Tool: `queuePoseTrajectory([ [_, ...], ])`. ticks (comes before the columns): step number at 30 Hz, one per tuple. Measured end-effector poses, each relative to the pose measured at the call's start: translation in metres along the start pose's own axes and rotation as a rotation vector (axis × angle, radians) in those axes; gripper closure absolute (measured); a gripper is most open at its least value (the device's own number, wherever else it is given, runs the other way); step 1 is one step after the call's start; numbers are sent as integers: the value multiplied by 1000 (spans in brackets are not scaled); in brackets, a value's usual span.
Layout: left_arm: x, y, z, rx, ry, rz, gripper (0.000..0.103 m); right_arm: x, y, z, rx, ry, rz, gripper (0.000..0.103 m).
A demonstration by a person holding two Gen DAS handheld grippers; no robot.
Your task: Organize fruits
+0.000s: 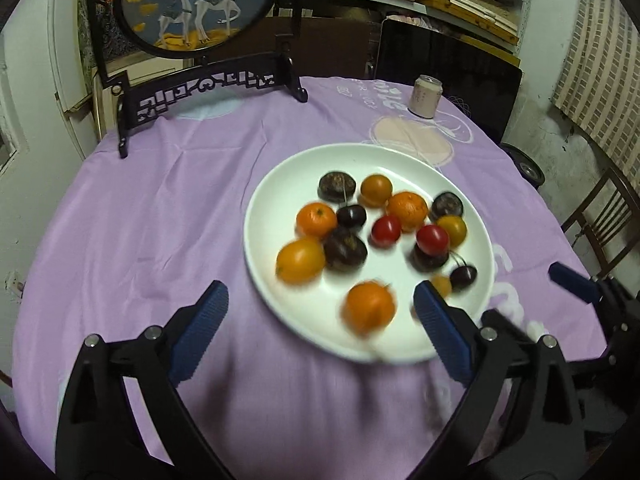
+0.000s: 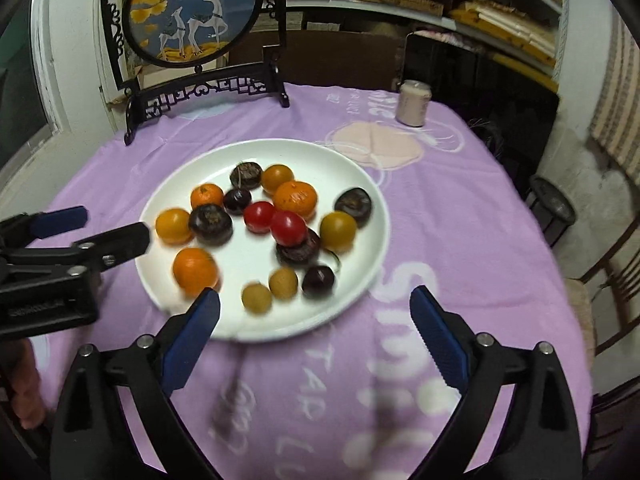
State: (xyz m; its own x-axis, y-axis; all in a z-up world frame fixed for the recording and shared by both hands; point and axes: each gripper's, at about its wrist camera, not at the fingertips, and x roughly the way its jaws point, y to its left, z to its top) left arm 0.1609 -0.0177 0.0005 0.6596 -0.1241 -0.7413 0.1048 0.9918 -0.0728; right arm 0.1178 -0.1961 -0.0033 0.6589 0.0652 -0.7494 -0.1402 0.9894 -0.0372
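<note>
A white plate (image 1: 280, 184) (image 2: 360, 184) on the purple tablecloth holds several small fruits: orange mandarins (image 1: 370, 306) (image 2: 195, 270), yellow-orange tomatoes (image 1: 300, 260), red tomatoes (image 1: 386, 231) (image 2: 288, 227), dark water chestnuts (image 1: 345, 249) (image 2: 211, 224), dark cherries and small tan fruits (image 2: 256, 298). My left gripper (image 1: 320, 324) is open and empty over the plate's near rim; it also shows in the right wrist view (image 2: 108, 228), left of the plate. My right gripper (image 2: 316, 320) is open and empty at the plate's near edge. Its blue finger (image 1: 570, 282) shows at the right in the left wrist view.
A black carved stand with a round deer picture (image 1: 192, 4) (image 2: 192, 12) stands at the table's back left. A pale drink can (image 1: 425, 96) (image 2: 414, 104) stands at the back right. A wooden chair (image 1: 600, 216) is at the table's right. Shelves fill the background.
</note>
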Motion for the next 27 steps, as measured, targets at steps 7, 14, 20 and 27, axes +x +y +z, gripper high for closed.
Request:
queuePoseTrajectory([
  [7, -37, -3, -36, 25, -13, -15, 6, -25, -2, -25, 42, 20, 37, 5],
  [14, -60, -6, -50, 30, -37, -27, 6, -40, 6, -36, 40, 16, 43, 5],
  [20, -70, -6, -54, 28, -54, -21, 6, -49, 8, -39, 35, 5, 42, 5],
  [27, -74, -4, -55, 27, -61, -21, 5, -52, 9, -39, 34, -1, 43, 5],
])
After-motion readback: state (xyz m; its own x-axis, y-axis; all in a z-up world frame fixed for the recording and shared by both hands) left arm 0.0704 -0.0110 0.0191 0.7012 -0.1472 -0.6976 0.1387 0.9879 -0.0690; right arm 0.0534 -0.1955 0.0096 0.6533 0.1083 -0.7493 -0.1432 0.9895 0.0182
